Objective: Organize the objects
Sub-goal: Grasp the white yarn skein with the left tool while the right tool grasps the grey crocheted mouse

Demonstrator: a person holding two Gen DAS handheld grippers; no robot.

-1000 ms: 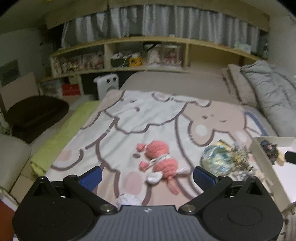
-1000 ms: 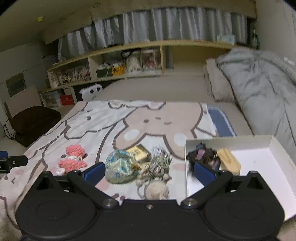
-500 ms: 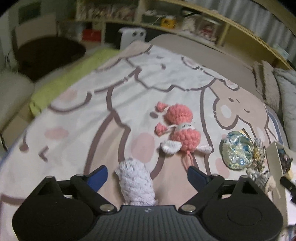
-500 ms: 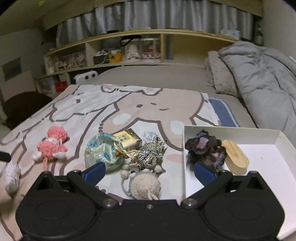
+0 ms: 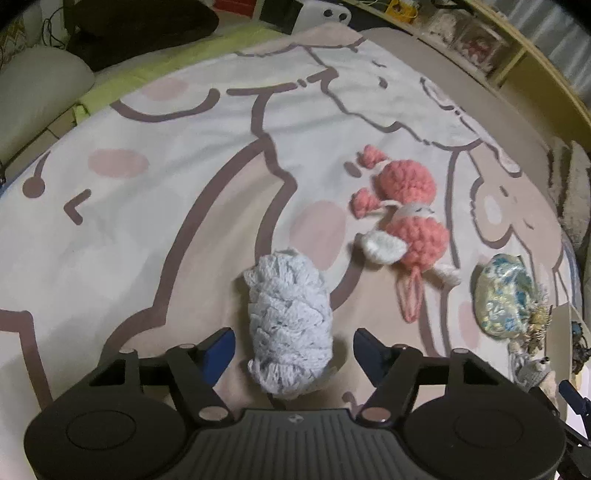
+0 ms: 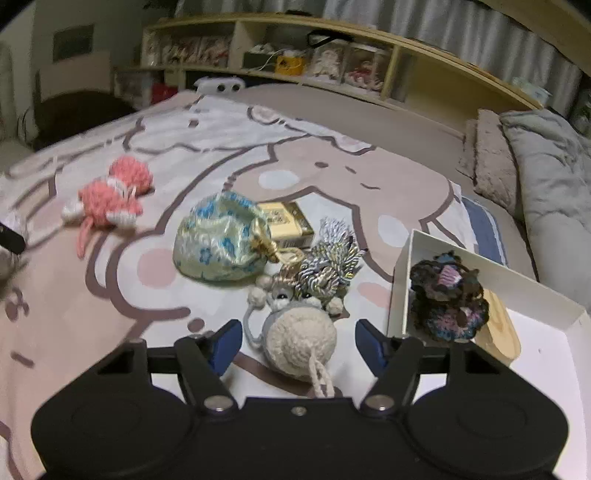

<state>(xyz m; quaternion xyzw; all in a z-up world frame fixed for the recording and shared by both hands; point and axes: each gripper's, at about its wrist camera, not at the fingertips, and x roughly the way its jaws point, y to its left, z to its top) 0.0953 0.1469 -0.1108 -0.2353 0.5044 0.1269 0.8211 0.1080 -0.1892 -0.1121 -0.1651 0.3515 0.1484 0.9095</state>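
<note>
A pale blue-white crocheted bundle (image 5: 288,325) lies on the blanket between the fingers of my left gripper (image 5: 293,349). Its jaws are closing, with gaps still showing on both sides of the bundle. A cream knitted ball toy (image 6: 301,341) with a grey head lies between the fingers of my right gripper (image 6: 299,343). Those jaws are closing too and the pads stand clear of the toy. A pink crocheted doll (image 5: 406,221) (image 6: 110,195) lies farther out. The white box (image 6: 546,295) at right holds a dark crocheted piece (image 6: 448,299) and a wooden block (image 6: 498,332).
A blue-patterned pouch (image 6: 221,240), a small gold box (image 6: 284,221) and a striped tassel bundle (image 6: 328,262) lie beside the white box. A grey duvet (image 6: 554,184) fills the right side. Shelves (image 6: 332,66) run along the back; a dark cushion (image 5: 140,26) sits off the bed.
Both grippers have come down towards the blanket and their jaws have narrowed. The pale bundle now sits between my left fingers, the cream ball toy between my right ones.
</note>
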